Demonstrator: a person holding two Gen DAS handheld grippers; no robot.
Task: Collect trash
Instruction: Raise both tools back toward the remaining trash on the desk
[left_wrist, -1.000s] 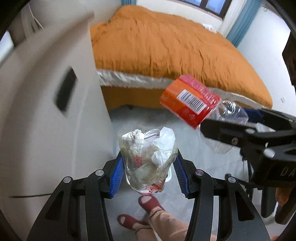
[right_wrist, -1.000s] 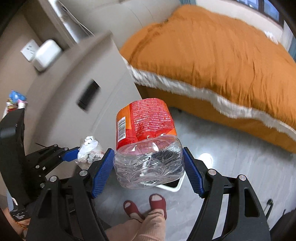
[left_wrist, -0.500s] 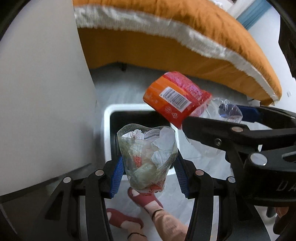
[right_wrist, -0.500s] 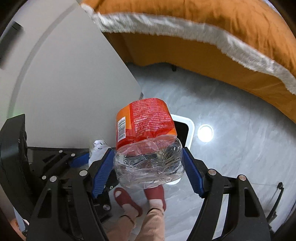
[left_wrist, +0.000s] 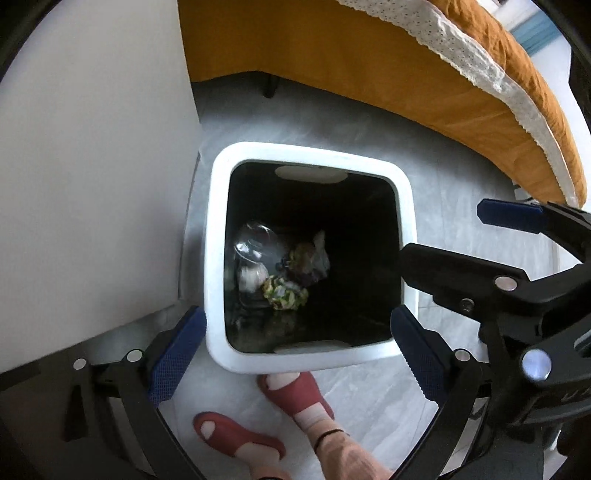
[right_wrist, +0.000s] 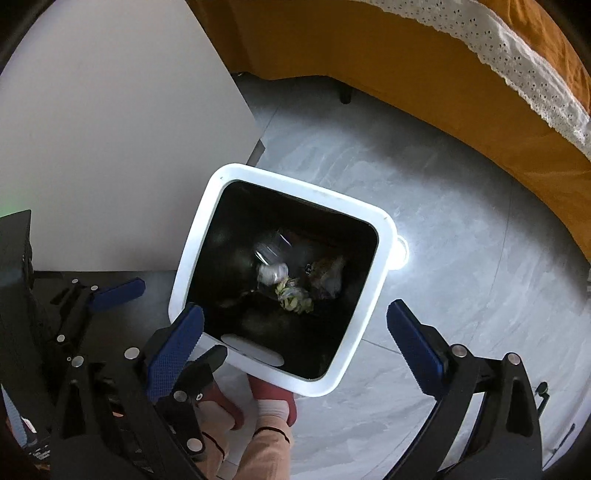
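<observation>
A white-rimmed bin (left_wrist: 402, 192) with a black inside stands on the grey floor, directly below both grippers; it also shows in the right wrist view (right_wrist: 384, 240). At its bottom lie a clear plastic cup (left_wrist: 255, 240), crumpled paper and wrappers (left_wrist: 284, 291), seen again in the right wrist view (right_wrist: 295, 299). My left gripper (left_wrist: 295, 343) is open and empty above the bin's near rim. My right gripper (right_wrist: 295, 339) is open and empty over the bin; it shows at the right of the left wrist view (left_wrist: 517, 236).
A white cabinet side (left_wrist: 92, 166) stands close on the left of the bin. A bed with an orange cover (left_wrist: 480, 96) runs along the back and right. The person's red slippers (left_wrist: 295, 395) touch the bin's near side.
Both grippers swung down over the bin and opened. The trash-filled cup left the left gripper and the red-labelled bottle left the right gripper; the cup and paper now lie in the bin.
</observation>
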